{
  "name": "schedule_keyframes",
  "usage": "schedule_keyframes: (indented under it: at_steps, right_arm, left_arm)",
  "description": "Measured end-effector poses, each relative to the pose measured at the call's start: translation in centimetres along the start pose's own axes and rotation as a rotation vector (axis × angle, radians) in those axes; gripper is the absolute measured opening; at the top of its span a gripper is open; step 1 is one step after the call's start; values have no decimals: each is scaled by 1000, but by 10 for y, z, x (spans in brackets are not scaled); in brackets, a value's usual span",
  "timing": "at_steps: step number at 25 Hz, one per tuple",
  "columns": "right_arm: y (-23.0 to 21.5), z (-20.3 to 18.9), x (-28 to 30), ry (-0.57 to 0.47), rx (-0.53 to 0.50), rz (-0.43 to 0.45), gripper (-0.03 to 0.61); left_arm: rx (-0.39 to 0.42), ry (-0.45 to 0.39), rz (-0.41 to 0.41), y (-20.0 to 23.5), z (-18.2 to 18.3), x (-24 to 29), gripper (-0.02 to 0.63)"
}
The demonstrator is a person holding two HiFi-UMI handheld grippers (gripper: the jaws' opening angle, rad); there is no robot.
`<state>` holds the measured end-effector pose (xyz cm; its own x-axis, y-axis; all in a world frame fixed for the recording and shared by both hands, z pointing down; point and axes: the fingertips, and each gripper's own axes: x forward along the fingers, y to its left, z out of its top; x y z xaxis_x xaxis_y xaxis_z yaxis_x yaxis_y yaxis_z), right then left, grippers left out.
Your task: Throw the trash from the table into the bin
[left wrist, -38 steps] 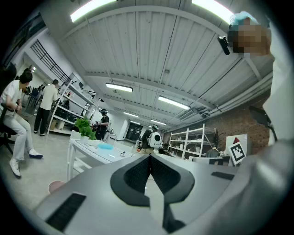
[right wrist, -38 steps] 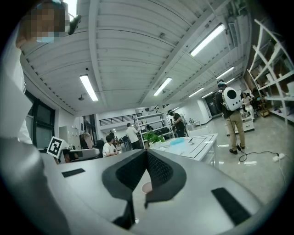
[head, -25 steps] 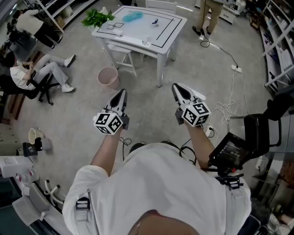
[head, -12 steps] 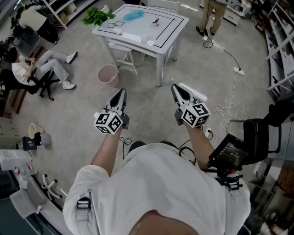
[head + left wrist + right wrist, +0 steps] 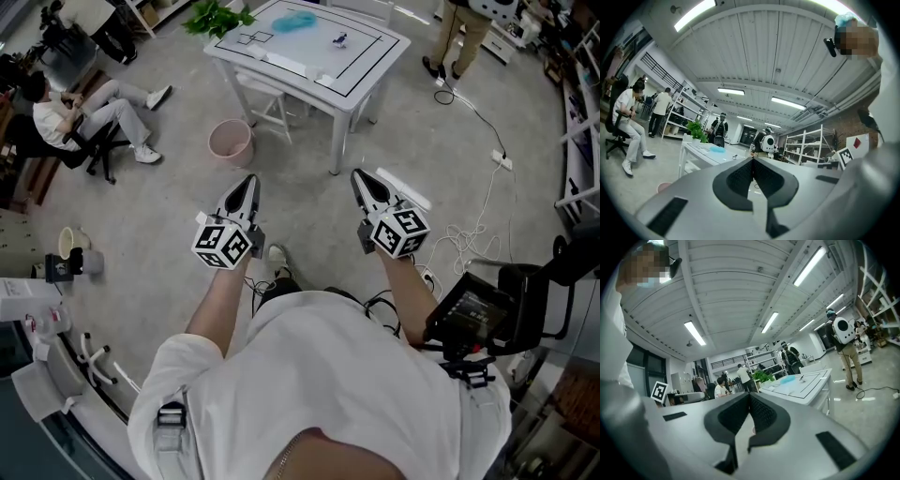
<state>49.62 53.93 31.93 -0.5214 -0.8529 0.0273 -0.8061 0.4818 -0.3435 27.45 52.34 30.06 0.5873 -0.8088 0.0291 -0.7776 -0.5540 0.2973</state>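
A white table stands ahead of me across the floor. On it lie a crumpled light-blue piece of trash and a small dark item. A pink bin stands on the floor by the table's near left leg. My left gripper and right gripper are held out level over the floor, both shut and empty, well short of the table. The left gripper view shows the table with the blue trash; the right gripper view shows the table and the blue trash.
A green plant stands at the table's far left corner. A seated person is at the left, another person stands behind the table. Cables and a power strip lie on the floor at the right, beside a black chair.
The table and bin have slid down and right in the head view. Both grippers stay shut and keep their place in the head view.
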Motion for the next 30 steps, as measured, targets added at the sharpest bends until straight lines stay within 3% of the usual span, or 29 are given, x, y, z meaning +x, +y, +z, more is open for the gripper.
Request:
schedule_keyframes:
  at_steps: [9,19,30]
  right_arm:
    - [-29,11,105,21,-40,-62,9]
    - [-73,39,221,18,-88,-208,9]
    - [-154,48,296,67,-112,-256,11]
  left_arm:
    - [-30,-15,-48,86,28,73,5]
    - [-45,31,-152,185,60,153,5]
    - [-64,85,-184,224,52,255,5]
